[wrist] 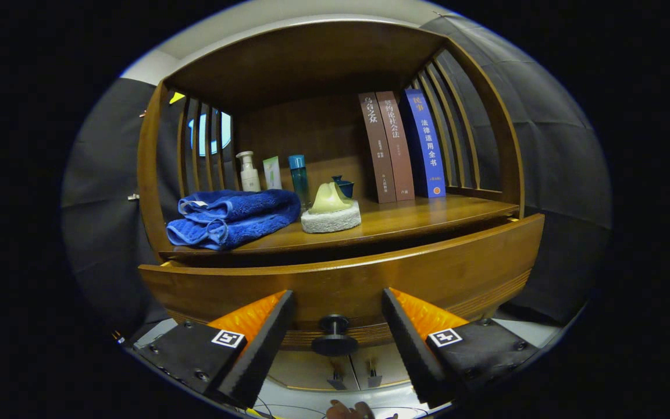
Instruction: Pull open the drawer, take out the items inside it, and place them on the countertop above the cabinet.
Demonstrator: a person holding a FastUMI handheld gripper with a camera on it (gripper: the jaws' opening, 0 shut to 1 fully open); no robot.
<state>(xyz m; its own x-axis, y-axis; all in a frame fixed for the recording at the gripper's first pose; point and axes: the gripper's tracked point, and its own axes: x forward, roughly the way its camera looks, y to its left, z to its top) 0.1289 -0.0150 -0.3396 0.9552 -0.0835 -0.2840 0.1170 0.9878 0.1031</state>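
The hand-held gripper (335, 326) is spread wide, its fingers on either side of the drawer's knob (334, 336), apart from it and pinching nothing. The drawer (370, 279) stands slightly pulled out just ahead, below the desk (428, 212). On the desk lie a blue towel (233, 218) at left, a sponge (331, 216) in the middle, bottles (271, 174) behind and three books (402, 148) at far right.

Drawer (341, 273) interior hidden behind its front panel; tongs (335, 326) bases cut off below.
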